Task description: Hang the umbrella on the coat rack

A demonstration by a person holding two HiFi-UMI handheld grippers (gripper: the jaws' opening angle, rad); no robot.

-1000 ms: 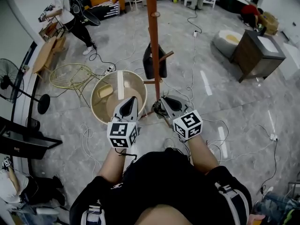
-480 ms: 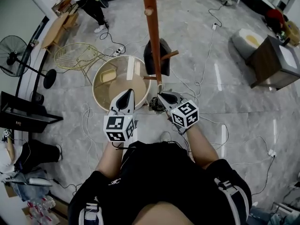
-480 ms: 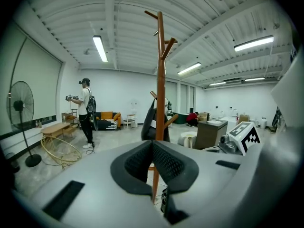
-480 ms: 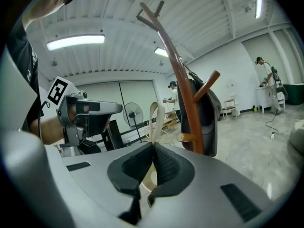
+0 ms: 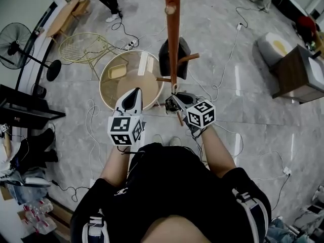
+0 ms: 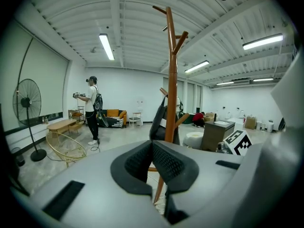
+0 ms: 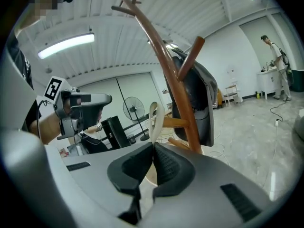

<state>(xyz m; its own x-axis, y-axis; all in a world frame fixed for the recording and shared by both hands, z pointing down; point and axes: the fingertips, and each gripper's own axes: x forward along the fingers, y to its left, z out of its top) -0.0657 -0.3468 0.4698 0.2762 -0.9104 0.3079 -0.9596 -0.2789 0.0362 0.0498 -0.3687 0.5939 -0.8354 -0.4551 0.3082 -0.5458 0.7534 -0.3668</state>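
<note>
The brown wooden coat rack (image 5: 172,29) rises just ahead of me, with a black bag (image 5: 172,59) hung on one of its pegs. My right gripper (image 5: 175,101) is shut on a cream strap loop (image 7: 156,115) that stands up from between its pads, close beside the pole (image 7: 173,89) and a low peg (image 7: 175,123). A dark bundle (image 5: 169,106) hangs under that gripper; it looks like the umbrella, mostly hidden. My left gripper (image 5: 133,97) is shut with nothing in it, left of the pole (image 6: 172,80).
A round glass-topped table (image 5: 130,79) sits left of the rack, a yellow wire chair (image 5: 83,47) behind it. Cables trail over the marble floor (image 5: 223,90). A standing fan (image 5: 15,39) and a person (image 6: 93,109) are far left, a dark cabinet (image 5: 298,72) right.
Both grippers have drawn in towards the pole, and the right one with the strap now sits right against it. The view has shifted nearer over the rack.
</note>
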